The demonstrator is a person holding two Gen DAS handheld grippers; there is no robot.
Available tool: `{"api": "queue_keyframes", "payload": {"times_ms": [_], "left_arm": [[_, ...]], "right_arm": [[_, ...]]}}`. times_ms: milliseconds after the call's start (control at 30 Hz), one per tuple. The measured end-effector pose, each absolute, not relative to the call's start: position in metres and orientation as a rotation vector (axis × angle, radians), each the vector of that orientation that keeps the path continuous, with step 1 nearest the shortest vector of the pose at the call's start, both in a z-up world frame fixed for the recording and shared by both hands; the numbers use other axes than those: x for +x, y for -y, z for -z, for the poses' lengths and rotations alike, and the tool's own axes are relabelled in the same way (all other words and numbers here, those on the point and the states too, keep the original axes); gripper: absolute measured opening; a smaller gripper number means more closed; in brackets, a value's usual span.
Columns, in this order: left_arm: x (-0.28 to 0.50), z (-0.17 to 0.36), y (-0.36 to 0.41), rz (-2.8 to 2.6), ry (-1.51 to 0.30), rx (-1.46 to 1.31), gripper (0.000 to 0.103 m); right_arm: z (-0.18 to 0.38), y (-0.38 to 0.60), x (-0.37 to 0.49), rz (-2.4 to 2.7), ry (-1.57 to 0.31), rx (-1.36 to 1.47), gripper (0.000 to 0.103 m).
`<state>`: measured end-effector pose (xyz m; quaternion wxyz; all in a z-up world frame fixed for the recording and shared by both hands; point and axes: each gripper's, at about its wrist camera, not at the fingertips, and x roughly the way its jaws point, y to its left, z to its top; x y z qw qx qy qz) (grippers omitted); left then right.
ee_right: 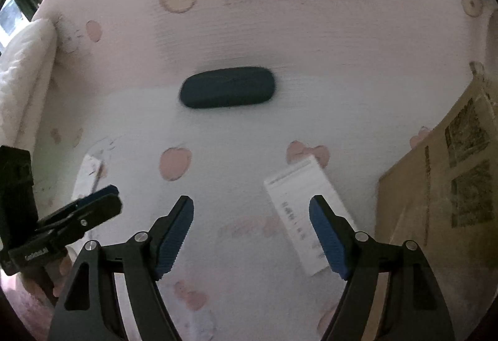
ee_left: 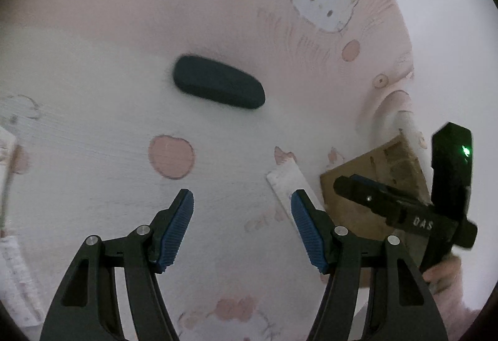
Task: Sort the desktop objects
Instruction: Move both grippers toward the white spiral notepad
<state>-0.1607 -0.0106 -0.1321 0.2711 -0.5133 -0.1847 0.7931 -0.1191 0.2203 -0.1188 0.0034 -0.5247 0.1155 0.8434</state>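
Observation:
A dark oblong glasses case [ee_left: 218, 81] lies on the pink cartoon-print cloth, ahead of both grippers; it also shows in the right wrist view [ee_right: 227, 87]. My left gripper [ee_left: 242, 201] is open and empty, hovering above the cloth. My right gripper [ee_right: 251, 207] is open and empty; a white printed box [ee_right: 303, 210] lies under its right finger. The same white box [ee_left: 288, 182] shows by the left gripper's right finger. The right gripper appears in the left wrist view [ee_left: 354, 187], and the left gripper in the right wrist view [ee_right: 107, 199].
A brown cardboard box [ee_right: 442, 185] stands at the right, also in the left wrist view [ee_left: 373, 185]. A white paper item [ee_right: 87, 176] lies at left. A white padded cushion [ee_right: 21, 60] sits at the far left edge. White printed paper [ee_left: 12, 272] lies at lower left.

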Motion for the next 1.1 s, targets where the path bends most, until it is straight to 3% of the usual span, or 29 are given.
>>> {"api": "queue_keyframes", "payload": {"times_ms": [33, 67, 100, 133, 167, 233, 267, 300, 500, 767, 900, 1100], "left_arm": [[-0.164, 0.137, 0.005, -2.127, 0.500, -1.392, 0.069], [-0.166, 0.142, 0.001, -2.121, 0.505, -1.398, 0.069], [-0.167, 0.145, -0.002, -2.117, 0.511, -1.395, 0.069], [-0.168, 0.147, -0.003, -2.122, 0.519, -1.390, 0.069], [-0.169, 0.150, -0.004, -2.134, 0.532, -1.386, 0.066], [-0.173, 0.155, -0.005, -2.143, 0.559, -1.383, 0.045], [-0.176, 0.158, -0.008, -2.135, 0.565, -1.396, 0.027], [-0.178, 0.162, -0.010, -2.130, 0.571, -1.411, 0.021], [-0.187, 0.181, -0.040, -2.057, 0.588, -1.447, 0.018], [-0.187, 0.205, -0.074, -2.007, 0.582, -1.502, 0.011], [-0.189, 0.218, -0.082, -1.972, 0.600, -1.542, 0.011], [-0.192, 0.230, -0.089, -1.929, 0.618, -1.575, 0.010]], "right_arm": [[0.122, -0.224, -0.119, -2.654, -0.352, -1.602, 0.067], [0.124, -0.226, -0.121, -2.661, -0.338, -1.572, 0.036], [0.124, -0.227, -0.120, -2.666, -0.319, -1.536, 0.015], [0.124, -0.229, -0.121, -2.659, -0.284, -1.496, 0.005], [0.126, -0.230, -0.122, -2.634, -0.253, -1.455, 0.005], [0.127, -0.231, -0.121, -2.605, -0.256, -1.407, 0.005], [0.130, -0.231, -0.122, -2.599, -0.249, -1.408, 0.005], [0.135, -0.229, -0.124, -2.578, -0.206, -1.417, 0.005], [0.169, -0.229, -0.132, -2.409, 0.059, -1.465, 0.005], [0.198, -0.231, -0.142, -2.311, 0.280, -1.499, 0.004], [0.207, -0.239, -0.150, -2.269, 0.322, -1.514, 0.004], [0.218, -0.242, -0.161, -2.257, 0.243, -1.634, 0.004]]}}
